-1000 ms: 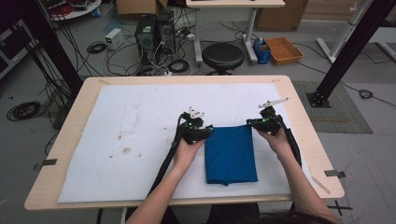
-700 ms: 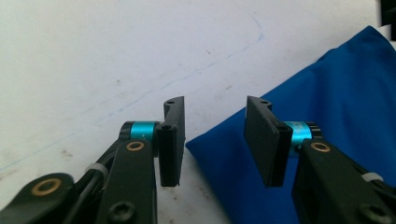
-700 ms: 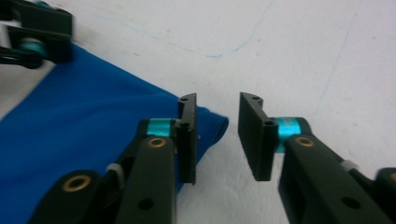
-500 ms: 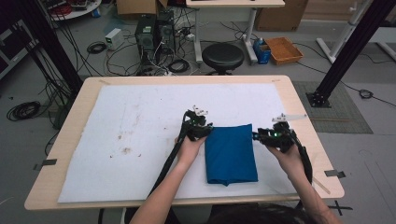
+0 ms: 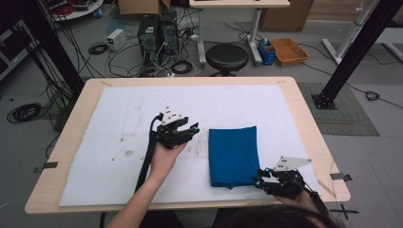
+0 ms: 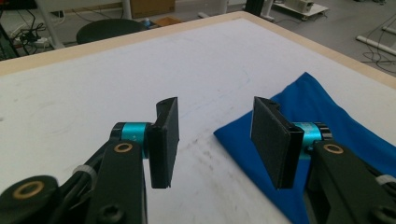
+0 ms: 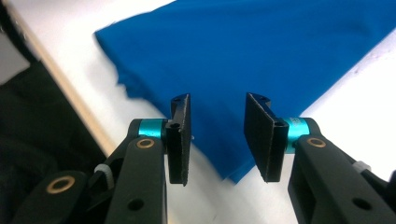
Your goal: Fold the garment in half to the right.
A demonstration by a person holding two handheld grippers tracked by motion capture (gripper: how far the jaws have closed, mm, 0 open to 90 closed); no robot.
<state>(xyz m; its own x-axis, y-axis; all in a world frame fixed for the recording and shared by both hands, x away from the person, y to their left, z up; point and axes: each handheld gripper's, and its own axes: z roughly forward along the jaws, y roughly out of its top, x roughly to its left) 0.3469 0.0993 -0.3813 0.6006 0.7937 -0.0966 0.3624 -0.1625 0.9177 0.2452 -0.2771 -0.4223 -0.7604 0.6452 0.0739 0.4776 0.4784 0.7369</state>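
blue cloth (image 5: 233, 156) | folded rectangle | flat | on white mat (image 5: 119, 123), right-centre

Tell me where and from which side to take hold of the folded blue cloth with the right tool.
Take the blue cloth at its near right corner, coming in low from the table's near edge. The right tool is open and already lined up there; in the right gripper view that corner lies between the jaws. The cloth lies flat, so probably only an edge or corner gives the jaws something to pinch.

One blue cloth (image 5: 233, 155), two hand-held grippers, one table (image 5: 304, 102), one stool (image 5: 226, 57)
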